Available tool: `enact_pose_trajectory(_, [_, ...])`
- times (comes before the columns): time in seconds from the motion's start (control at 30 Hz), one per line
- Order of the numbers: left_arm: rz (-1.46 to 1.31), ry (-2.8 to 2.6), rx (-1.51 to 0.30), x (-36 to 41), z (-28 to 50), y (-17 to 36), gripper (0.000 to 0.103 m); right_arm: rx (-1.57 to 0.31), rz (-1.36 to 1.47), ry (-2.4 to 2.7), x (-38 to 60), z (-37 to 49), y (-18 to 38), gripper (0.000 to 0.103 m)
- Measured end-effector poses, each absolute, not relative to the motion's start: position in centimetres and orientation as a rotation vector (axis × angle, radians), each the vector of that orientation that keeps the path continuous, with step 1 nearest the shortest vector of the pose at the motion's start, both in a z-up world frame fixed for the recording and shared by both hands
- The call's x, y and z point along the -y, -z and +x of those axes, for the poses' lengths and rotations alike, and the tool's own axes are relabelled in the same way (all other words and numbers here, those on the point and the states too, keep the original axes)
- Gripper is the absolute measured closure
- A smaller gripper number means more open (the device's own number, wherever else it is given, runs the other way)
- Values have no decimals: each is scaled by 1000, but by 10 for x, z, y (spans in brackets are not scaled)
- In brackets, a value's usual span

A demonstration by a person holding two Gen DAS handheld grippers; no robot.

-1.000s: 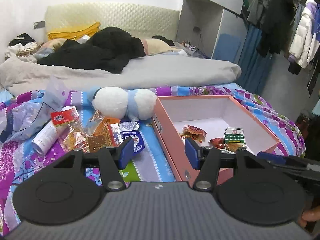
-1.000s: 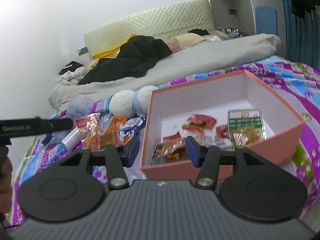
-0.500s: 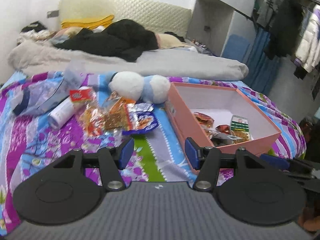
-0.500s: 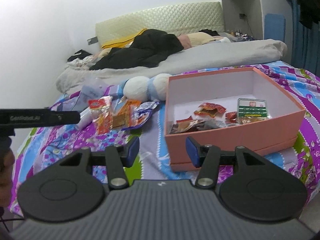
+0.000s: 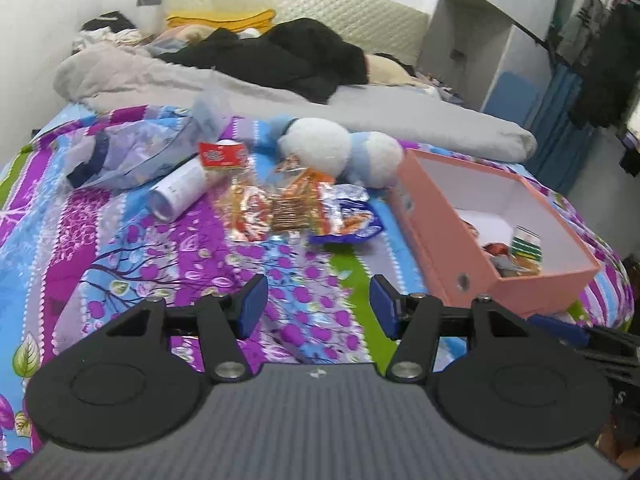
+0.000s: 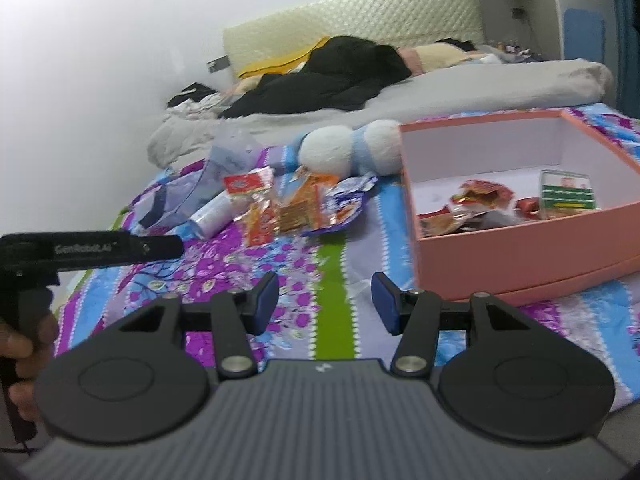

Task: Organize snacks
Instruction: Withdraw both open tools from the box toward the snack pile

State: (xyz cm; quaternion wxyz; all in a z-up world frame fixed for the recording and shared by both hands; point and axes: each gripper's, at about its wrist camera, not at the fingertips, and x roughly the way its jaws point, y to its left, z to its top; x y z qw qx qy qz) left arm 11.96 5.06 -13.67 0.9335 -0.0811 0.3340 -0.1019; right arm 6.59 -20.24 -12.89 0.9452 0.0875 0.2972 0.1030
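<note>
Left wrist view: the left gripper (image 5: 315, 306) hangs over the bed (image 5: 120, 248) with jaws apart, empty. Loose snacks (image 5: 296, 212) lie mid-bed, beside a plush (image 5: 332, 152); the box (image 5: 532, 276) sits near the right edge.

Right wrist view: the right gripper (image 6: 325, 303) is spread wide too — nothing held. More snacks (image 6: 480, 200) lie inside the box (image 6: 520, 248).
</note>
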Motion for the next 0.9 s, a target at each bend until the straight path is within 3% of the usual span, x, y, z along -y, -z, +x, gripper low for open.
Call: enact_pose_trajectory(0.9, [-364,223,-756,-84,282,242,38,-604,116,-151,159,219,197,49])
